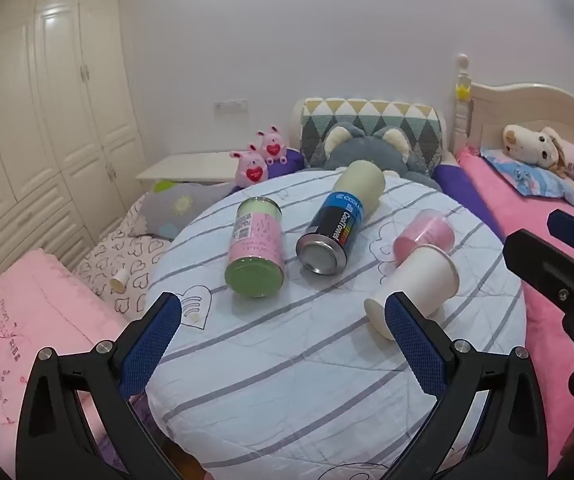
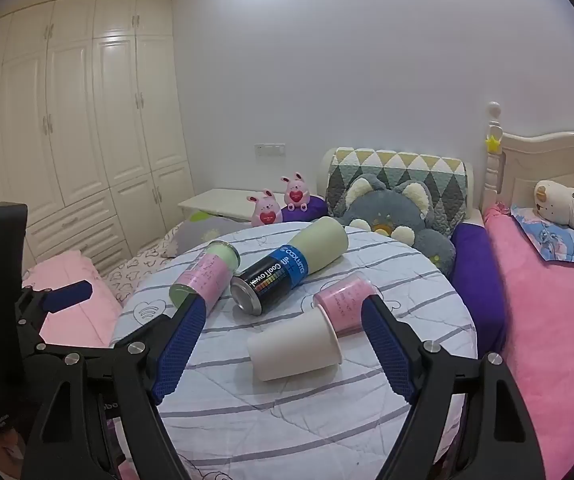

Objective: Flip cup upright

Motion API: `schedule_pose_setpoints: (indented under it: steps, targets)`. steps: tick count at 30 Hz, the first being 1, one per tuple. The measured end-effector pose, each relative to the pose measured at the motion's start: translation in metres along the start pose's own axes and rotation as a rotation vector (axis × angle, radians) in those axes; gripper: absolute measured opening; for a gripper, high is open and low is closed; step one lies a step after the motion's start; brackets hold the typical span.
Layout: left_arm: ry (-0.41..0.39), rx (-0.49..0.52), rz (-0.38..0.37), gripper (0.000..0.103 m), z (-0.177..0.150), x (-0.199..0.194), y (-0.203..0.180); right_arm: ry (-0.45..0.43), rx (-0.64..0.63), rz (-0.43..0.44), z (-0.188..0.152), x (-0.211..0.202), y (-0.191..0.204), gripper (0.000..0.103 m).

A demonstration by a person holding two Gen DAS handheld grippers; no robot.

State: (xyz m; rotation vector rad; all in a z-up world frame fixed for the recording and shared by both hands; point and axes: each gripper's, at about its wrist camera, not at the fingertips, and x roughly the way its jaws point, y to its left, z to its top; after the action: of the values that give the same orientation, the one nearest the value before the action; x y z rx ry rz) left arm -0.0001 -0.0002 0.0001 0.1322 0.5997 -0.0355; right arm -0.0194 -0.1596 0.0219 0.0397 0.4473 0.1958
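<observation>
A white paper cup (image 1: 415,286) (image 2: 297,350) lies on its side on a round table with a striped cloth (image 1: 287,360) (image 2: 287,400). Its rim end points away, toward a pink-wrapped tub. My left gripper (image 1: 283,320) is open and empty, and its right finger overlaps the cup's base end in the left wrist view. My right gripper (image 2: 283,320) is open and empty, with the cup lying between and just beyond its fingers. The right gripper also shows at the right edge of the left wrist view (image 1: 559,264), and the left gripper at the left edge of the right wrist view (image 2: 59,300).
On the table lie a pink-and-green can (image 1: 257,252) (image 2: 203,276), a black-and-blue CoolTowel can (image 1: 337,224) (image 2: 287,268) and a pink-wrapped tub (image 1: 427,232) (image 2: 347,304). Beds with pink blankets (image 2: 547,340), plush toys (image 2: 399,216) and a wardrobe (image 1: 47,100) surround it.
</observation>
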Motion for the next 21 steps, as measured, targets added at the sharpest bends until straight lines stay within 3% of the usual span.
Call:
schedule_pose_setpoints:
  steps: [5,7,21]
  targets:
    - [0.007,-0.009,-0.003,0.103,0.001,0.003,-0.001,-0.022,0.007,0.012,0.000,-0.001,-0.001,0.082]
    - [0.044,-0.031,-0.013,0.103,0.003,0.015,0.005,-0.015,0.011,0.010,0.000,-0.001,-0.001,0.082]
    - [0.033,-0.056,-0.022,0.103,0.001,0.018,0.014,0.022,0.032,-0.017,0.005,0.011,-0.004,0.082]
